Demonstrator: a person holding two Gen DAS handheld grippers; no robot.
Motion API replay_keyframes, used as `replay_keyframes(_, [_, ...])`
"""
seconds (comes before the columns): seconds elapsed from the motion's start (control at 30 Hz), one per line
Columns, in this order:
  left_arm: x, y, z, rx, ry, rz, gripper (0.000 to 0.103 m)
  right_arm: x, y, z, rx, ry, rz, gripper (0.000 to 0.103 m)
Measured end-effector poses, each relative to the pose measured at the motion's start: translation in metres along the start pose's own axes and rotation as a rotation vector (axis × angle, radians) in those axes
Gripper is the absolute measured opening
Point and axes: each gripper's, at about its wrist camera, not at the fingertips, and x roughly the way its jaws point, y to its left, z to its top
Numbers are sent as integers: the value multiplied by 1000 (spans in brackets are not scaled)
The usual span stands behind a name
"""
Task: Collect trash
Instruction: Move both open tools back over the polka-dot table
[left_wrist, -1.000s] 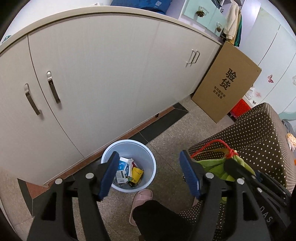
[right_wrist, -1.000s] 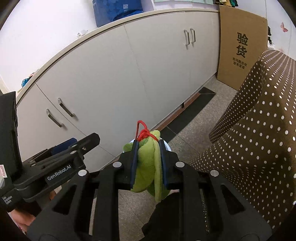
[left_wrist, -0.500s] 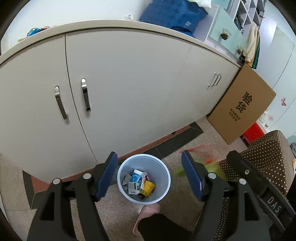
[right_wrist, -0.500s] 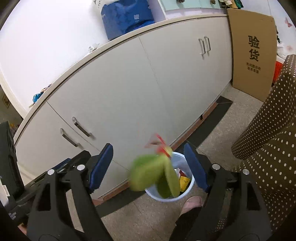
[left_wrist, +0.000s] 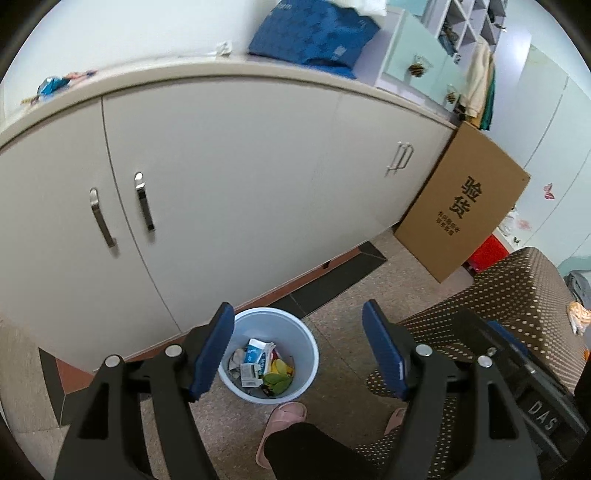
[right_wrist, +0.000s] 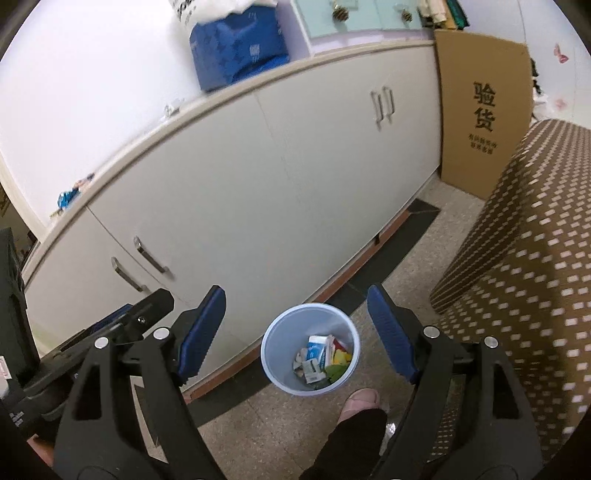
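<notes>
A pale blue trash bin (left_wrist: 306, 339) (right_wrist: 275, 354) stands on the floor against the cabinet base. It holds several crumpled wrappers, small cartons and a green piece (left_wrist: 276, 380) (right_wrist: 334, 371) lying on top. My left gripper (left_wrist: 298, 347) hangs above the bin, open, with nothing between its blue pads. My right gripper (right_wrist: 297, 338) is also above the bin, open and empty. The left gripper's black body (right_wrist: 122, 325) shows at the left of the right wrist view; the right gripper's body (left_wrist: 517, 369) shows at the right of the left wrist view.
White cabinet doors (left_wrist: 229, 192) rise just behind the bin. A cardboard box (left_wrist: 465, 214) leans at the right. A brown polka-dot seat (left_wrist: 524, 295) (right_wrist: 524, 266) stands to the right. A person's foot in a pink slipper (left_wrist: 282, 417) (right_wrist: 360, 400) sits in front of the bin.
The right gripper opened and let go of the green piece with the red loop, which fell into the bin. Both grippers rose and the views pulled back from the bin.
</notes>
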Motion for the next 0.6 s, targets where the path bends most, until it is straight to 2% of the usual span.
replay_keyframes(0.2, [-25, -35, 3, 48, -33, -36, 72, -48, -20, 12, 15, -60, -19, 78])
replay_keyframes(0.3, [-34, -63, 2, 79, -16, -81, 72, -77, -38, 19, 30, -99, -43, 78])
replay_keyframes(0.37, [-44, -90, 1, 113, -16, -122, 72, -97, -51, 24, 40, -122, -53, 78])
replay_keyframes(0.6, [-72, -208, -8, 308, -4, -270, 72, -169, -118, 33, 74, -207, -185, 78])
